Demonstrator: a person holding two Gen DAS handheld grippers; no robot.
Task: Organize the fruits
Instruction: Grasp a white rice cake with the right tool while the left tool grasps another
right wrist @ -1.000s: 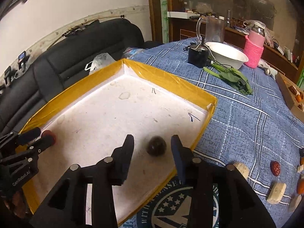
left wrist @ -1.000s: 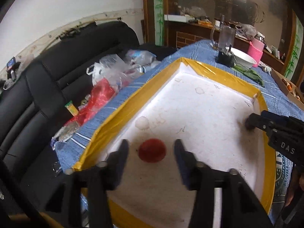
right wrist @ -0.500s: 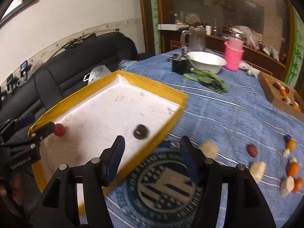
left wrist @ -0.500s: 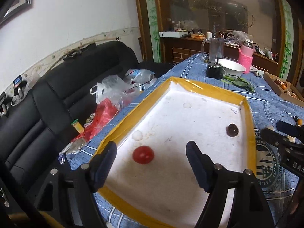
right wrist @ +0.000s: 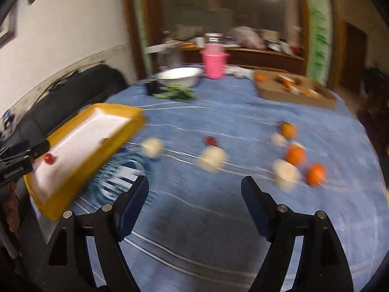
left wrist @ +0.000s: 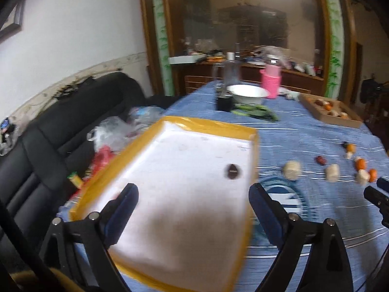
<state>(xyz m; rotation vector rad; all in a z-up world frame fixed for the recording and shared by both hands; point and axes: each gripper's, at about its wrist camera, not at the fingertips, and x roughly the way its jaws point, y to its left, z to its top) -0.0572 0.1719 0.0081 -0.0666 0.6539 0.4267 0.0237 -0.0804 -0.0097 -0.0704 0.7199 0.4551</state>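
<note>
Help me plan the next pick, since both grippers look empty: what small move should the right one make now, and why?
Probably ease the right gripper forward and down toward the pale fruit straight ahead on the blue tablecloth. Its jaws stand open and empty, that fruit lies loose outside the yellow-rimmed tray, and only two fruits sit in the tray.

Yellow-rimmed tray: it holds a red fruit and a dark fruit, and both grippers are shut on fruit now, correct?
Not quite. The tray holds the dark fruit and red fruit, but the left gripper and right gripper are open and empty, per both wrist views.
</note>
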